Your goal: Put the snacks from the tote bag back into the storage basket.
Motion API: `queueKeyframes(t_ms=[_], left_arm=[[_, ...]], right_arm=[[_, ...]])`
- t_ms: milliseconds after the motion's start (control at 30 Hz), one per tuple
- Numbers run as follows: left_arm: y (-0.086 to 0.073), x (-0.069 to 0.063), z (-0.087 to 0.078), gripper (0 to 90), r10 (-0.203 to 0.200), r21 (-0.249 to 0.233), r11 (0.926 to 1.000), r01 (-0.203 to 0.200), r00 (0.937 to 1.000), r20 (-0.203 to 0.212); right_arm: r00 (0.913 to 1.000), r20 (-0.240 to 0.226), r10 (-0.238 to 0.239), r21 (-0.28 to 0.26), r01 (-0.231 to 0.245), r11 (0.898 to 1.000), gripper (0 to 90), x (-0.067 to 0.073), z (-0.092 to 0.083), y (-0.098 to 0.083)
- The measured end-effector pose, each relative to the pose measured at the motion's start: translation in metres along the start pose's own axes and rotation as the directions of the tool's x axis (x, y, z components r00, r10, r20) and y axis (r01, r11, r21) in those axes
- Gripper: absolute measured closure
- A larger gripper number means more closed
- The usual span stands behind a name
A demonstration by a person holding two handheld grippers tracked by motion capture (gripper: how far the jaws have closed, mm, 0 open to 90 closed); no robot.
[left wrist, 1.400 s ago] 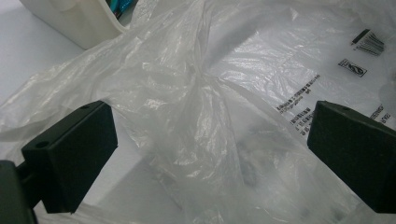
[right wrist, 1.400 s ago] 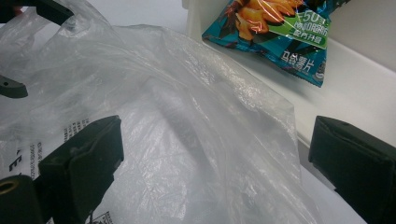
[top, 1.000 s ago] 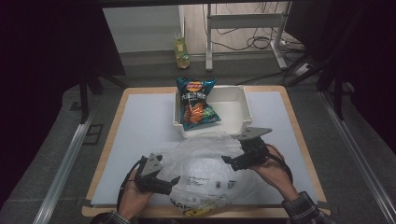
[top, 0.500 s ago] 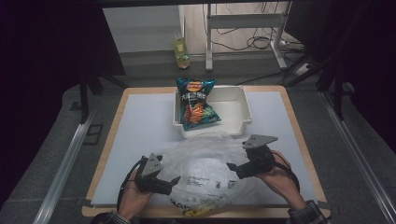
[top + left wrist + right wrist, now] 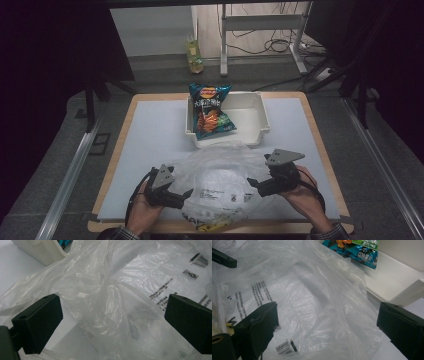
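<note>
Left tool (image 5: pixel 186 194) – jaws spread wide, crumpled clear plastic bag (image 5: pixel 225 182) between them. Right tool (image 5: pixel 251 183) – likewise spread, bag ahead; chip bag (image 5: pixel 210 111) in white bin (image 5: pixel 260 112) beyond.

This looks like a lab or test room, not a home. The surface (image 5: pixel 150 145) is a plain pale board with a wooden edge, set on a dark grey floor (image 5: pixel 55 155). Metal rails (image 5: pixel 67 177) run along both sides of it. Behind it stands a white metal frame (image 5: pixel 260 35) on legs, and black cables (image 5: pixel 280 45) lie loose on the floor under that frame. A yellow bottle (image 5: pixel 194 56) stands alone on the floor by the back wall. Dark curtains or panels (image 5: pixel 55 45) hang on both sides and make the room dim. A person's hands wear wired tools with grey plates (image 5: pixel 283 157).
</note>
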State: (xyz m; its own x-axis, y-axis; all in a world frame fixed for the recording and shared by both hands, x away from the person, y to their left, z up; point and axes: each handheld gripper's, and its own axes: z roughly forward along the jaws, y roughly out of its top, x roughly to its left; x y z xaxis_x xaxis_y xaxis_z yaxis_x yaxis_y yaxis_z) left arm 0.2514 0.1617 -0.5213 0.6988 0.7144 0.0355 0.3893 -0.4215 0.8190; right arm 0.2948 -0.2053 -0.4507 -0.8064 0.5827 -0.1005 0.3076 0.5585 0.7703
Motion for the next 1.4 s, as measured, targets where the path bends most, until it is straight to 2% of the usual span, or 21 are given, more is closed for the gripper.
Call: queueKeyframes(t_ms=[633,900,1400], left_arm=[[0.001,-0.003,-0.003,2.2,0.003,0.022,0.9998,-0.003,1.0000,0.003],[0.001,-0.008,-0.014,1.5,0.001,-0.004,1.0000,-0.001,1.0000,-0.001],[-0.007,-0.019,-0.024,1.3,-0.004,-0.005,1.0000,0.004,1.0000,0.002]], right_arm=[[0.9970,0.027,0.072,-0.020,-0.072,0.997,3.2,-0.002,-0.019,-0.020],[0.9959,0.039,0.082,-0.022,-0.081,0.996,2.8,-0.001,-0.027,-0.032],[0.9931,0.057,0.102,-0.002,-0.102,0.995,2.7,0.003,-0.038,-0.055]])
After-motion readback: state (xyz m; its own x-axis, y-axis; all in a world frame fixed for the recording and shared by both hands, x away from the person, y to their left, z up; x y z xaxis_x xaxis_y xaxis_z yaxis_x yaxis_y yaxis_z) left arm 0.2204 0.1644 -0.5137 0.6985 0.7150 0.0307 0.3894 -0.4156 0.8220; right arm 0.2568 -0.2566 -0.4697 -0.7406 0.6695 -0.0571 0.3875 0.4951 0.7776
